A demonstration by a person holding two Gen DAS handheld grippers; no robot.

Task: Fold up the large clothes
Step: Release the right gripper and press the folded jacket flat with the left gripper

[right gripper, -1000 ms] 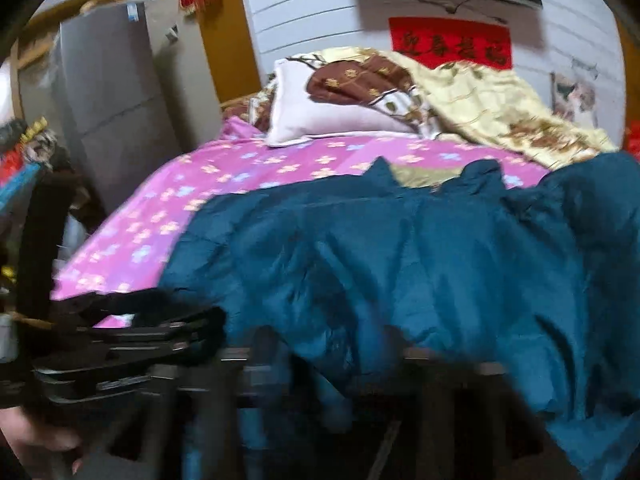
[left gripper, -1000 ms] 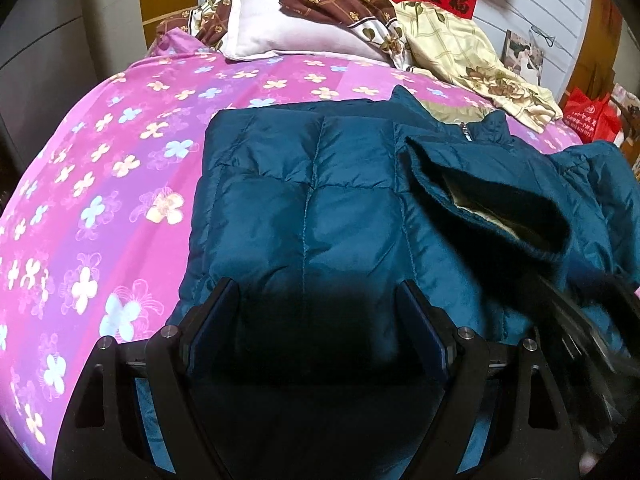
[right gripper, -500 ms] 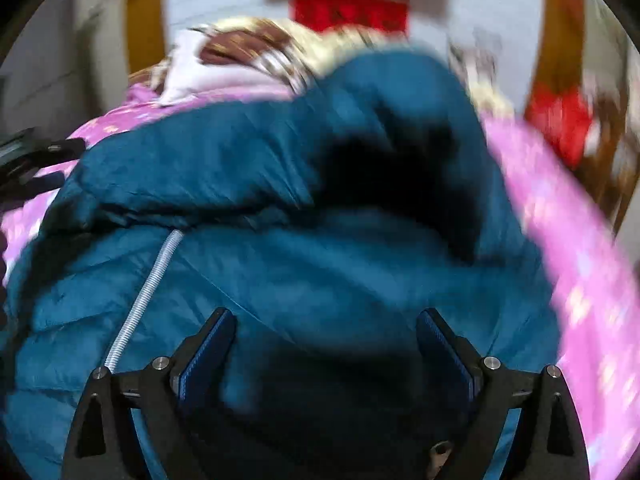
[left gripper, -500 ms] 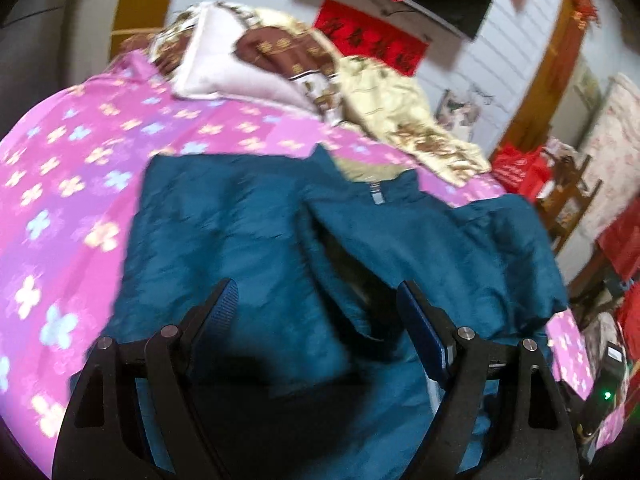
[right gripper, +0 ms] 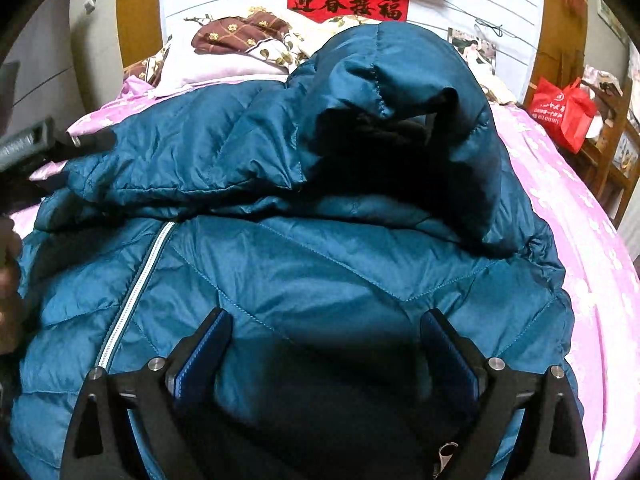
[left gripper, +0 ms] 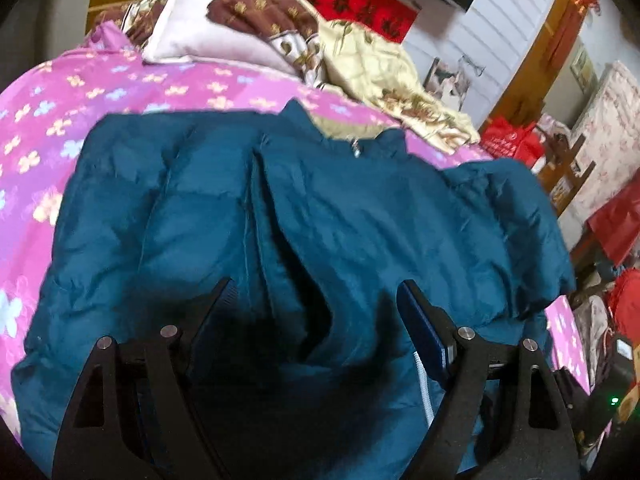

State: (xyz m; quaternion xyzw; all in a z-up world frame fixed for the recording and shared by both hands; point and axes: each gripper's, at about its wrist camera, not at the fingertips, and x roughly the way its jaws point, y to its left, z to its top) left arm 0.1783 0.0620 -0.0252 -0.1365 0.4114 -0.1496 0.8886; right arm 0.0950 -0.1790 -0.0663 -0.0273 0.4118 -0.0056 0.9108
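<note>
Nearest, the left gripper point(left gripper: 314, 304) stands wide and the right gripper point(right gripper: 326, 334) is opening, both empty above the teal jacket point(right gripper: 320, 264) on the pink bedspread point(left gripper: 80, 92). A sleeve point(right gripper: 400, 112) lies folded across; next probably calls for gripping the hem.

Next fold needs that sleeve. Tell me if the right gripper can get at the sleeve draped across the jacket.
Probably yes: the right gripper, jaws opening and empty, hovers over the jacket, and nothing lies between it and the sleeve.
</note>
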